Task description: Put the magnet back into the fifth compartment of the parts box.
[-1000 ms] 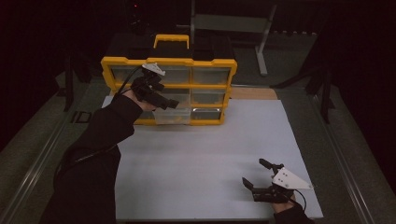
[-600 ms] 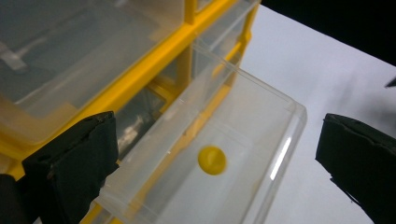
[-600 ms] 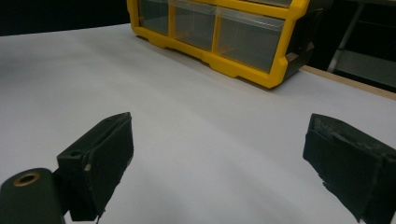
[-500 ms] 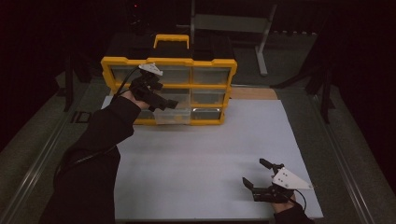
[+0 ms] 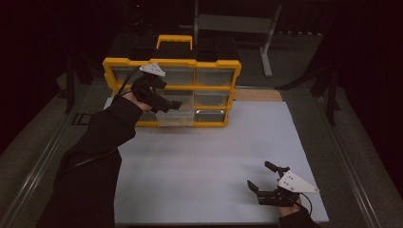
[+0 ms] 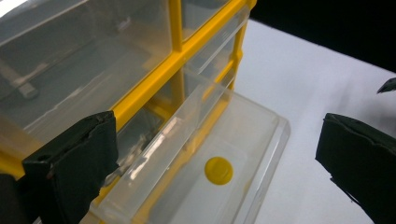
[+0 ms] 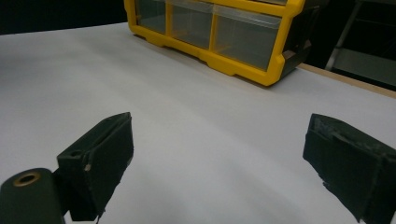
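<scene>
A dim workshop table covered by a white mat (image 5: 204, 156), seen from above. At 12 o'clock on the mat stands a yellow organiser (image 5: 172, 92) with rows of clear drawers. Its bottom middle drawer (image 5: 175, 118) is pulled out toward the viewer; the others sit flush.

Compared with half a second and one second ago, almost nothing has shifted: the drawer sticks out by the same amount, and the left gripper (image 5: 175, 105) hovers in the same spot above it, at about 11 o'clock from the mat's centre. This reads as a pause with the drawer already open, likely just before something is taken from it or it is handled again.

In the left gripper view, the left gripper (image 6: 215, 154) has its black jaws spread wide, holding nothing. Between them, below, lies the open drawer (image 6: 243, 140) with a small yellow disc (image 6: 219, 170) flat on its clear floor. The left forearm, in a dark sleeve, stretches diagonally from 7 o'clock up to the organiser, wrist bent so the jaws aim right and down.

The right gripper (image 5: 266, 178) rests low at 5 o'clock, well apart from the organiser, jaws also wide and empty, pointing back across the bare mat toward the organiser (image 7: 219, 32)
</scene>
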The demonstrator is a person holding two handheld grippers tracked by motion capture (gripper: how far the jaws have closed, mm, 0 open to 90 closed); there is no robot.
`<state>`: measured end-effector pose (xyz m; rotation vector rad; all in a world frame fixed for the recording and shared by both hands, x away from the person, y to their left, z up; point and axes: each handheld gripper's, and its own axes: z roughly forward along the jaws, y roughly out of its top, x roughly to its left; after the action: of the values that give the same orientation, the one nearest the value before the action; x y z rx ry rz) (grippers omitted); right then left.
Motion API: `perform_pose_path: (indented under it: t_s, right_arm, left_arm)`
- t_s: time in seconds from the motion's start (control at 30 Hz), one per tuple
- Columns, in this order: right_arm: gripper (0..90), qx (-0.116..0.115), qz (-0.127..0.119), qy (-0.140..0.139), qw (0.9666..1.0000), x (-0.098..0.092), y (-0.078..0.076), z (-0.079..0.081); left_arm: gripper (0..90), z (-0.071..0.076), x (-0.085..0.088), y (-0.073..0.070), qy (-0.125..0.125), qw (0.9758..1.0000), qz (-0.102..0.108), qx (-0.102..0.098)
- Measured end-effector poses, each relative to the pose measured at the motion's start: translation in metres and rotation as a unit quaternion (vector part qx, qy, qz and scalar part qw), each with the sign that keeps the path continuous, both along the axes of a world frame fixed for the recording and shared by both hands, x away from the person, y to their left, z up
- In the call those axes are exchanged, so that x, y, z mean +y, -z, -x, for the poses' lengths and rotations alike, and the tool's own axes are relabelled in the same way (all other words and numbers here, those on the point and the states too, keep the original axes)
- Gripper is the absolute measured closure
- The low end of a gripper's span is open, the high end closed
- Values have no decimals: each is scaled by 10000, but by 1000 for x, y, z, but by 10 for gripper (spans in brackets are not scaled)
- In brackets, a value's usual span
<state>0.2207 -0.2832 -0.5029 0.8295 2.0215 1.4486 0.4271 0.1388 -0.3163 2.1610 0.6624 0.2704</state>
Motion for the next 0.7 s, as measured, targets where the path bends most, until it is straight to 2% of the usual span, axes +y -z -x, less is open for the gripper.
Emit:
perform_pose_path:
  t_s: [0.13,0.2,0.3,0.33,0.5,0.7]
  right_arm:
    - [87,-5,30,6,10000,1,0,0]
    - [87,-10,55,14,10000,1,0,-1]
    - [87,-17,81,17,10000,1,0,-1]
    - [88,-17,90,16,10000,2,0,-1]
    - [87,-16,76,22,10000,2,-1,-1]
    - [87,-14,67,14,10000,3,-1,-1]
  left_arm:
    - [0,1,1,0,-40,9999,101,-102]
    - [0,2,2,1,2,9998,167,-88]
    - [0,3,3,1,-35,9998,169,-133]
    - [0,4,6,1,-58,9995,244,-166]
    - [0,6,11,5,-60,9993,355,-123]
    - [0,11,17,5,-35,9985,512,-212]
